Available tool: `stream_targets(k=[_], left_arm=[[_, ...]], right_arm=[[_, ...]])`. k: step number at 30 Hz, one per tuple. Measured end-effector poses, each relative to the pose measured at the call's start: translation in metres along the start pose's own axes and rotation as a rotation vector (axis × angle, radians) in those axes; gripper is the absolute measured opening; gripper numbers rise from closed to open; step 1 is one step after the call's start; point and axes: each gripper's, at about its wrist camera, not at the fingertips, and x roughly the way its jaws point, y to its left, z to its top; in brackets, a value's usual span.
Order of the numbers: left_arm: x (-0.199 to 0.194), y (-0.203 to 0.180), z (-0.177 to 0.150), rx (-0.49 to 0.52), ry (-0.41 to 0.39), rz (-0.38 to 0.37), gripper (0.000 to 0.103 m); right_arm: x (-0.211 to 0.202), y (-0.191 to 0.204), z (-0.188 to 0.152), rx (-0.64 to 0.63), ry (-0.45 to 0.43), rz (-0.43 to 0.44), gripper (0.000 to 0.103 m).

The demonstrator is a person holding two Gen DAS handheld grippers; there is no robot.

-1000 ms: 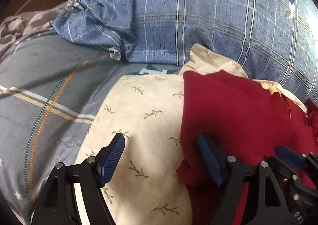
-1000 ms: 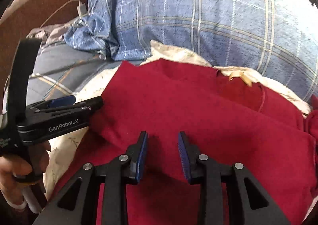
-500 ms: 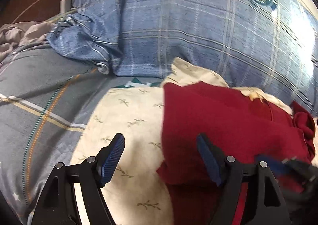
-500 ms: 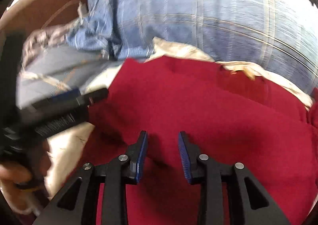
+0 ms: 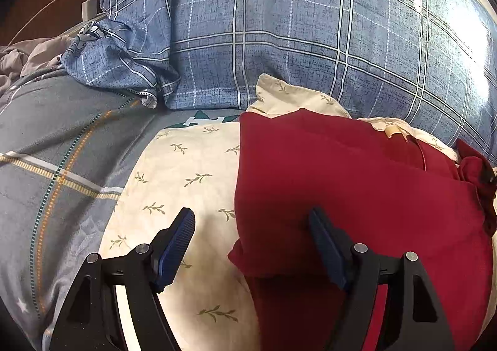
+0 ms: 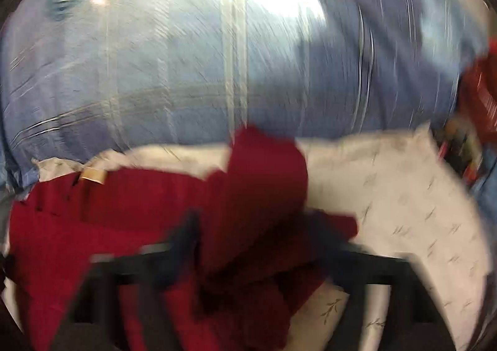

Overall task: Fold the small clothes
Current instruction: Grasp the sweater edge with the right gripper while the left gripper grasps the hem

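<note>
A dark red garment (image 5: 357, 189) lies partly folded on a cream cloth with a leaf print (image 5: 186, 180) on the bed. My left gripper (image 5: 251, 242) is open and empty, and straddles the garment's left folded edge. The right wrist view is badly blurred. There my right gripper (image 6: 257, 245) is open, with a bunched red sleeve or corner (image 6: 264, 180) standing up between its fingers; I cannot tell whether they touch it. A tan label (image 6: 93, 175) shows at the garment's neck.
A large blue plaid pillow (image 5: 310, 34) lies just behind the garment. Grey bedding with striped bands (image 5: 56, 149) is on the left, with a white charger and cable (image 5: 87, 6) at the far left. Red and dark items (image 6: 475, 102) are at the right edge.
My right gripper has swung quickly to the garment's right side and opened wider. My left gripper stayed open and drew back a little, so more of the garment shows.
</note>
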Motion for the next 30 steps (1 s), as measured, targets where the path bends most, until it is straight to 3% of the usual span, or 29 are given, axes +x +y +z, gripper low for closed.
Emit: stream_targets(k=[3,7,11,15,17,19,20,21,22,24,30], left_arm=[[0.001,0.000,0.001,-0.004,0.000,-0.004,0.075],[-0.001,0.003,0.001,-0.013,-0.003,-0.002,0.075],[-0.010,0.010,0.002,-0.051,-0.029,-0.009,0.075],[-0.021,0.024,0.003,-0.110,-0.063,-0.026,0.075],[-0.026,0.032,0.004,-0.144,-0.082,-0.033,0.075],[-0.029,0.037,0.004,-0.163,-0.096,-0.038,0.075],[-0.029,0.039,0.004,-0.167,-0.101,-0.038,0.075],[-0.029,0.041,0.004,-0.168,-0.103,-0.035,0.075],[-0.029,0.043,0.005,-0.172,-0.106,-0.033,0.075],[-0.028,0.046,0.005,-0.184,-0.105,-0.043,0.075],[-0.028,0.049,0.009,-0.203,-0.107,-0.058,0.075]], right_arm=[[-0.012,-0.025,-0.001,0.091,-0.039,0.093,0.008],[-0.072,-0.035,0.014,-0.007,-0.197,0.180,0.008],[-0.134,-0.012,0.039,-0.141,-0.249,0.415,0.008],[-0.165,0.042,0.047,-0.378,-0.199,0.673,0.008],[-0.153,0.080,0.044,-0.480,-0.139,0.727,0.008],[-0.125,0.119,0.039,-0.561,-0.089,0.692,0.012],[-0.110,0.136,0.036,-0.584,-0.076,0.640,0.022],[-0.091,0.154,0.033,-0.595,-0.068,0.557,0.039],[-0.081,0.163,0.031,-0.590,-0.070,0.519,0.046],[-0.064,0.170,0.023,-0.550,-0.075,0.472,0.046],[-0.066,0.147,-0.017,-0.514,-0.047,0.531,0.054]])
